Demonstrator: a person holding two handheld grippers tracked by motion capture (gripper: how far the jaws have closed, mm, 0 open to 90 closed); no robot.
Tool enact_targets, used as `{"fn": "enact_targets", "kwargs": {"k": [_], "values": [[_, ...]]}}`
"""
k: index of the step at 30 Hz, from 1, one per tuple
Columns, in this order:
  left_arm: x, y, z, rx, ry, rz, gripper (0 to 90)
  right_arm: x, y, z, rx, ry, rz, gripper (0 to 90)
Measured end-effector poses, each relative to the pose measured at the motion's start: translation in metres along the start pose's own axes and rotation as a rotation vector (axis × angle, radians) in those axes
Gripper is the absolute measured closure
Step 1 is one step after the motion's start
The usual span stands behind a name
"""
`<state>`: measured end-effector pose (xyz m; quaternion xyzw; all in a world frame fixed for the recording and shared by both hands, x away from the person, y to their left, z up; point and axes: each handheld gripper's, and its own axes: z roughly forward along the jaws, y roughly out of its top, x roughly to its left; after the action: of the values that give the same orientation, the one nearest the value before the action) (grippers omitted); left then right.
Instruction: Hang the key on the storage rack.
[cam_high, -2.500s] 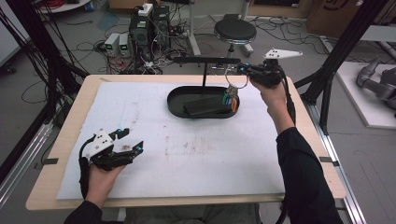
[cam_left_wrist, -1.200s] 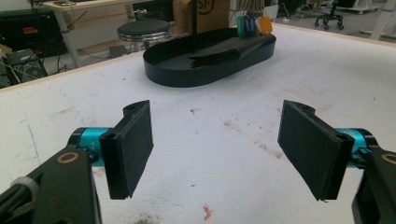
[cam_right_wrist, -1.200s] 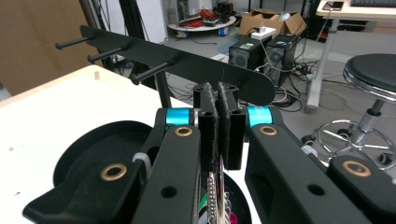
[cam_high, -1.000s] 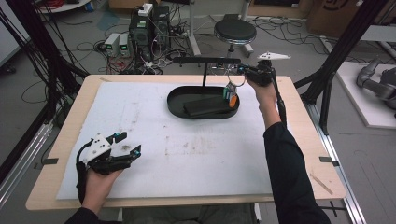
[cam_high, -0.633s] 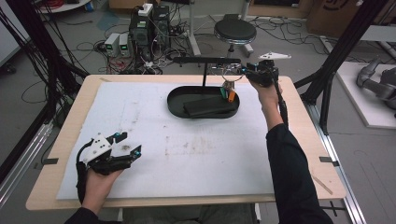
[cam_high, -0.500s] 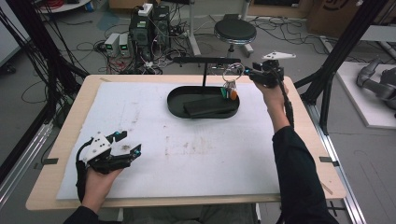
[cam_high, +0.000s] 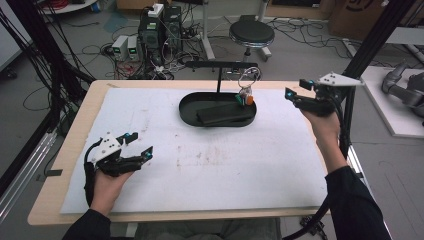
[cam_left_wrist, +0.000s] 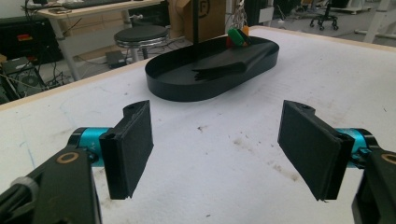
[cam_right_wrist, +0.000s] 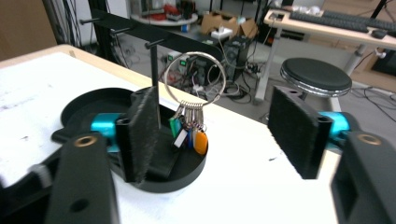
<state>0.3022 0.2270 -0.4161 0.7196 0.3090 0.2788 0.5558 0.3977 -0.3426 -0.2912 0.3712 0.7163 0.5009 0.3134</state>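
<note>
White paper covers the table (cam_high: 260, 165), and ahead of our wide-open right gripper (cam_right_wrist: 215, 135) we see the key ring (cam_right_wrist: 195, 77) hanging, light, stiff, probably slippery, best pinched across its wire loop.

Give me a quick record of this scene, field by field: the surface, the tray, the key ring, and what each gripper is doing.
surface: table covered by a white mat
tray: black oval tray at the far middle of the mat, with a T-shaped stand rising from it
key ring: key ring with coloured tags, hanging from the stand's bar over the tray
left gripper: left gripper open, holding nothing, low over the near left of the mat
right gripper: right gripper open, holding nothing, to the right of the tray
</note>
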Motion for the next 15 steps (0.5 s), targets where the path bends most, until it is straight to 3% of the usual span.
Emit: {"fn": "enact_targets", "kwargs": {"k": [7,15], "values": [[-0.004,0.001,0.01,0.013,-0.013,0.009,26.2,0.006,-0.046,-0.02,0.001,0.065,0.054,28.0],[-0.005,0.001,0.01,0.011,0.004,0.012,24.7,0.009,-0.097,-0.027,0.003,0.091,0.123,24.0]]}}
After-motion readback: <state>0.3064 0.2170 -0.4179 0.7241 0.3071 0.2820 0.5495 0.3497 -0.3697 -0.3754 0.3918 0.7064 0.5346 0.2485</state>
